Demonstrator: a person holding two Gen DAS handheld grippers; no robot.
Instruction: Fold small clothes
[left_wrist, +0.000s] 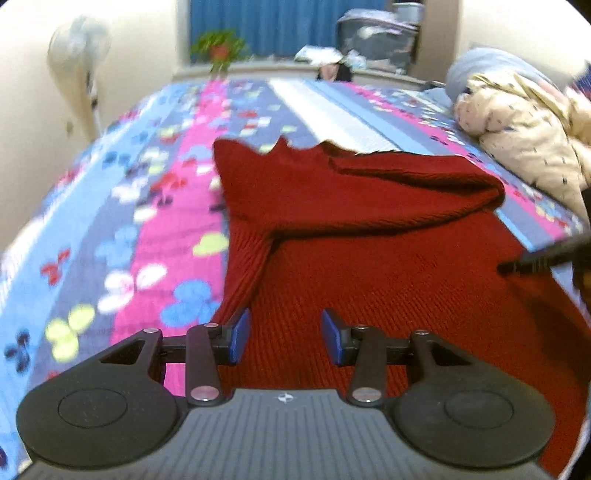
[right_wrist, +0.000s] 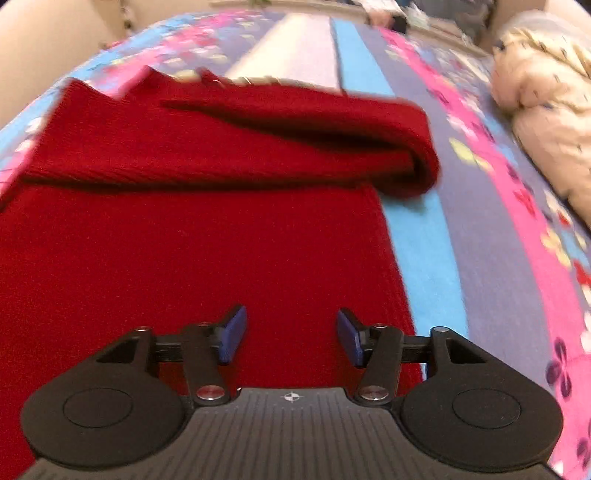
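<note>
Two grippers: both hang over one red sweater (left_wrist: 369, 258) spread on a flowered bedspread (left_wrist: 110, 221), each tilted down at the cloth.
Sweater: it lies flat across the bed's middle, body toward the cameras, with a sleeve (right_wrist: 295, 147) laid crosswise over the chest, probably so the sides can close into a narrow block.
Sleeve fold: its far end bulges in a soft loop at the sweater's right edge, not pressed flat.
Left gripper (left_wrist: 284, 334): jaws about half apart, nothing between the blue pads (left_wrist: 240, 332); it sits above the sweater's left edge, well placed to pinch that side next.
Right gripper (right_wrist: 291, 334): jaws stand wide and empty above the body near its right edge; in the left view a dark fingertip pokes in at the right side.
Quilt (left_wrist: 524, 122): a cream bundle lies bunched at the bed's right, clear of the sweater, leaving folding room.
Stage: judged partway, sleeve in, body not yet folded.
</note>
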